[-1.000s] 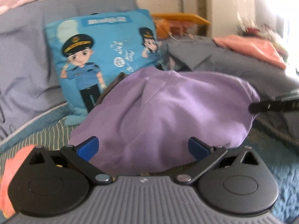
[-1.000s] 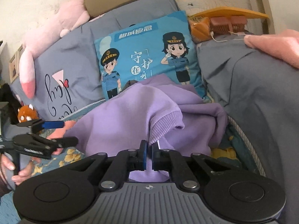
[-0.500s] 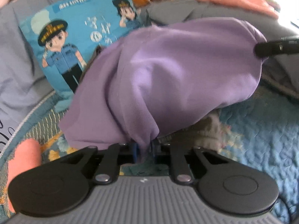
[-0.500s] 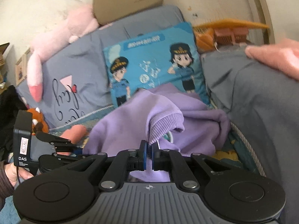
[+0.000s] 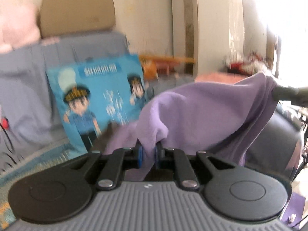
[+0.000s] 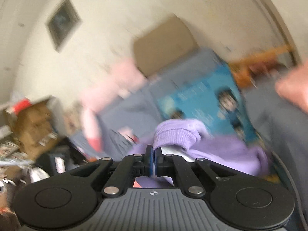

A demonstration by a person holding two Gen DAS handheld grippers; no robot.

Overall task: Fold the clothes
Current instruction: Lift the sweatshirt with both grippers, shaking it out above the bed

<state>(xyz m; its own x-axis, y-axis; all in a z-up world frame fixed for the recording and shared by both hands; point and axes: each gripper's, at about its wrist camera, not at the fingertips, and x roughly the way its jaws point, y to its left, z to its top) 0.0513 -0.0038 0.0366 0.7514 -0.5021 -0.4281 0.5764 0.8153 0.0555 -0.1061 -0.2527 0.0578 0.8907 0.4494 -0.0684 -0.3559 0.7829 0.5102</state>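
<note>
Item: purple sweatshirt (image 5: 202,107), soft knit with ribbed edges, raised off the bed and slung between two hand-held grippers. Left gripper (image 5: 147,155): blue-padded jaws nearly closed, pinching a fold of the purple fabric, which bunched above the pads and hung down between them. From that pinch the cloth rose and stretched toward the right of the left wrist view, where its far corner met a dark gripper tip at the frame edge. Right gripper (image 6: 153,163): jaws drawn fully together on a thin edge of the same garment, a ribbed cuff or hem (image 6: 175,134) bulging just above the pads, the rest of the sweatshirt draped to the right and below. Behind the garment: blue cushion (image 5: 96,100) printed with cartoon police figures, propped against a grey-blue covered backrest (image 5: 25,88). Tan headrest (image 5: 77,11) against a cream wall. Pink plush toy (image 6: 107,88), blurred, left of the cushion in the right wrist view. Orange object (image 5: 165,63) behind the cushion, too blurred to identify. Both views smeared by motion.
</note>
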